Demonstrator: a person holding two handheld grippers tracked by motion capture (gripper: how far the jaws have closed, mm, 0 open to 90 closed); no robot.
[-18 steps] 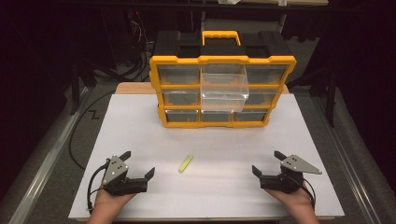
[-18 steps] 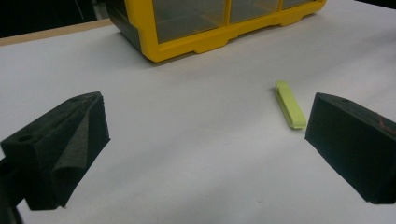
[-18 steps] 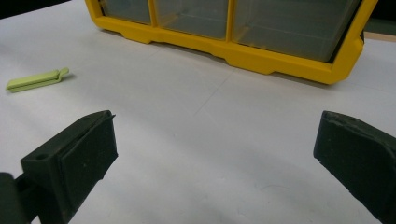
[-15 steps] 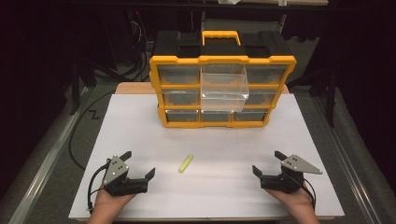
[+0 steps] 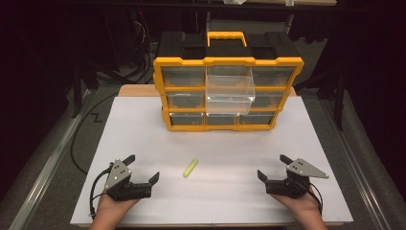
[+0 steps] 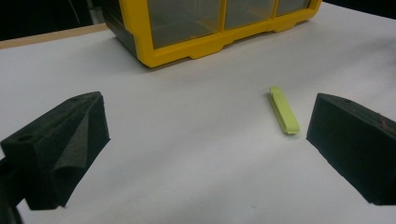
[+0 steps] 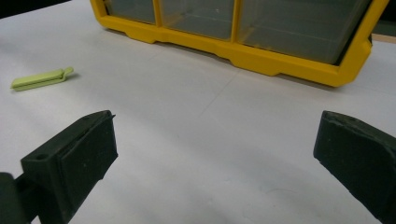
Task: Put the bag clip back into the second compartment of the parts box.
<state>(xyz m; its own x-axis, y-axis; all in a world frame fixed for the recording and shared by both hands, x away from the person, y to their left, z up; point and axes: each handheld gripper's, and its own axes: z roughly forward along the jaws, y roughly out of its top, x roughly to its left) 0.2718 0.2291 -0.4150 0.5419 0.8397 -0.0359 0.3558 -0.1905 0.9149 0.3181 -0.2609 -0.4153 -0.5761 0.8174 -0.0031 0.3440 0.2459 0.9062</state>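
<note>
We hold both grippers low at the near edge of the white table (image 5: 143, 124), one at each side, and neither has hold of anything. Our left gripper (image 5: 142, 172) stands at the near left with its jaws spread wide; in the left gripper view the two black pads frame bare table. Our right gripper (image 5: 273, 167) stands at the near right, its jaws equally wide apart and empty.

The small yellow-green clip (image 5: 190, 167) lies flat on the table between the two grippers, nearer to our left one and a little farther out than either. In the left gripper view the clip (image 6: 284, 110) lies just ahead of the right-hand pad, not touching it, its long axis running away from us. In the right gripper view the clip (image 7: 41, 78) lies well off to the left.

At the far side stands the yellow organiser (image 5: 228, 62) with its clear drawers; one middle drawer (image 5: 230, 93) is pulled out and looks empty.

We judge the work to be at its start: nothing is picked up yet, and the open drawer looks like the likely place for the clip. The next move, as we see it, calls for our left gripper to slide forward and right, line its jaws across the clip's narrow width, drop to the table and close.
</note>
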